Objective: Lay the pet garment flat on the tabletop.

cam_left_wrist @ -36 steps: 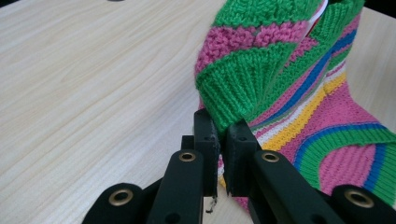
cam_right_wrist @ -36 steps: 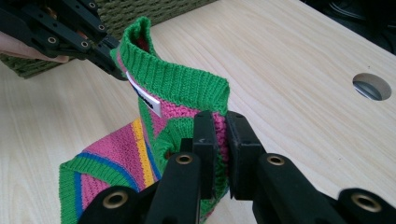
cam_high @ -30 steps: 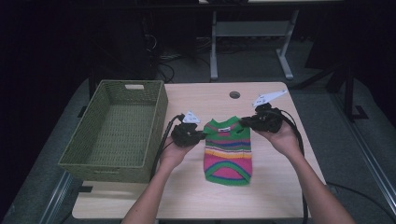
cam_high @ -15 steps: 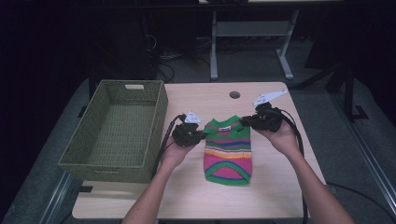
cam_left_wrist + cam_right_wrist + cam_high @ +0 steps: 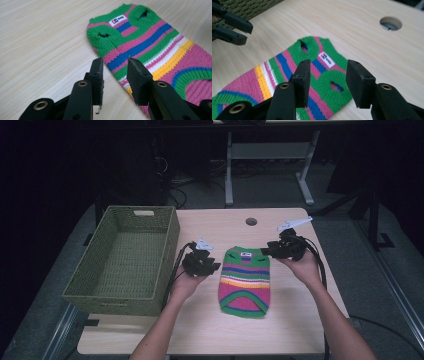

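A small striped knit sweater [image 5: 245, 280], green, pink, blue, yellow and white, lies flat on the wooden table [image 5: 220, 330], neck end away from me. My left gripper [image 5: 212, 266] hovers just off its left edge, open, nothing between the jaws. In the left gripper view the sweater [image 5: 150, 47] lies ahead of the gripper [image 5: 115, 67], near the green armhole cuff. My right gripper [image 5: 266, 251] is at the sweater's upper right corner, open and empty. In the right gripper view the gripper [image 5: 327, 72] hangs over the sweater [image 5: 294, 72] by its right armhole; the left gripper [image 5: 243, 32] shows at top left.
A green woven basket [image 5: 125, 260] stands empty on the left part of the table, close to my left hand. A round cable hole [image 5: 251, 221] is in the tabletop behind the sweater. Table legs and cables lie on the dark floor beyond.
Almost nothing: both grippers hold their places at the sweater's upper corners, with only slight shifts of the hands.
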